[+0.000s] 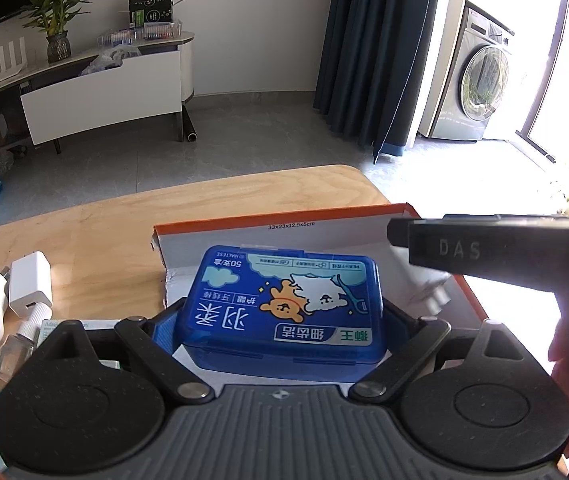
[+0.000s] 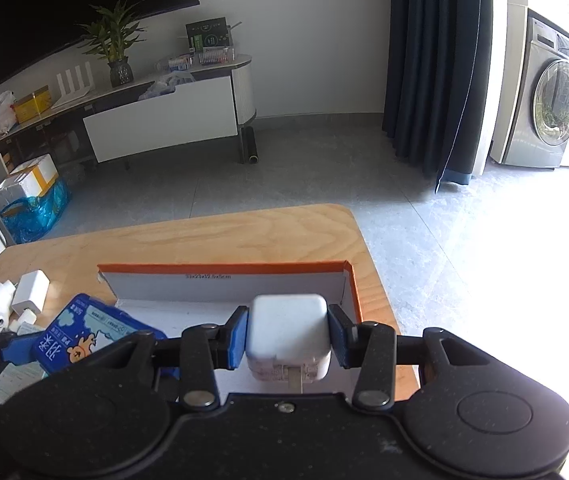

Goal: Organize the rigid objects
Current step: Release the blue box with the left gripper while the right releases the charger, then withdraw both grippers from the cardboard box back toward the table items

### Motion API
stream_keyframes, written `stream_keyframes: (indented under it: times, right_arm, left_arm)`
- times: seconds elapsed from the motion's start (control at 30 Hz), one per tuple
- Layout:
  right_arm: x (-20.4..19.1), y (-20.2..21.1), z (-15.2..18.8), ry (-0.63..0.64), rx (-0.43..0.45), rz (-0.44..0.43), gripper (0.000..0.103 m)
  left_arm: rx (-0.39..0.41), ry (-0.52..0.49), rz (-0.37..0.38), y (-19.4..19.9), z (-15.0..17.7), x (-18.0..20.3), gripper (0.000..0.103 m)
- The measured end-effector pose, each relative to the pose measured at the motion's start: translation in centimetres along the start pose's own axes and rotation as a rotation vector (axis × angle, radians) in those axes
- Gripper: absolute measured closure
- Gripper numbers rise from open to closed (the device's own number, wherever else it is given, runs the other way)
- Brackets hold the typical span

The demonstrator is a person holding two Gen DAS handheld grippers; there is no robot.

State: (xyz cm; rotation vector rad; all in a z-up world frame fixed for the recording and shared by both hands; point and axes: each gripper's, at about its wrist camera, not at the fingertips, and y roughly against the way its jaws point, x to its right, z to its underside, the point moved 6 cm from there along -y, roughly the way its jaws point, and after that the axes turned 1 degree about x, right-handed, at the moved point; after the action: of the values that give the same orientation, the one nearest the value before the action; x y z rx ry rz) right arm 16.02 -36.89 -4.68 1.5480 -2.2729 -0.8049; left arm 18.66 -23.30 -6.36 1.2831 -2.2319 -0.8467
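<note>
Reading "DAS" on the right tool [image 1: 496, 250] above the blue box [image 1: 284, 304]

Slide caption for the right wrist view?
Right tool holds white charger over the orange-rimmed box on the wooden table.

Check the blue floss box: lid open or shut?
Shut. The blue floss box has its printed lid flat on the base, the seam closed along its near edge, as it sits between the left gripper's fingers.

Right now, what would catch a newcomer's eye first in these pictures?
The bright blue box with cartoon animals, held between the left gripper pads over the orange-edged cardboard box. Next, the white charger between the right gripper pads above that same box.
</note>
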Motion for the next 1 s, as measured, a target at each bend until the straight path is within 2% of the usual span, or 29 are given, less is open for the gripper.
stream_keyframes:
  times: [0.03,0.27,0.37,0.5,0.7,0.83,1.0]
  right_arm:
    - [0.2,0.1,-0.3,-0.007,0.02,-0.007,0.044]
    - [2.5,2.5,-0.7,-0.07,0.081,0.008,0.043]
    - [3.2,3.9,-0.2,-0.067,0.099,0.023,0.043]
    - [4.0,5.3,0.1,-0.094,0.113,0.03,0.041]
    - [3.8,6.7,0.8,-0.11,0.114,0.024,0.036]
    - [3.3,7.8,1.4,-0.11,0.12,0.03,0.026]
    - [2.7,8.6,2.2,-0.116,0.104,0.031,0.025]
  left_arm:
    - [-0.002,0.001,-0.001,-0.1,0.0,0.0,0.008]
    - [-0.02,0.004,0.001,-1.5,-0.4,0.4,0.008]
    - [-0.018,0.027,0.03,-2.1,-1.0,0.9,0.008]
    - [-0.015,0.036,0.034,-1.6,-1.3,1.3,0.003]
    - [-0.019,0.029,0.003,0.6,-0.9,0.8,0.001]
    - [-0.021,0.008,-0.041,2.2,-0.3,0.3,0.0]
    - [-0.021,0.002,-0.089,4.0,0.3,-0.9,0.0]
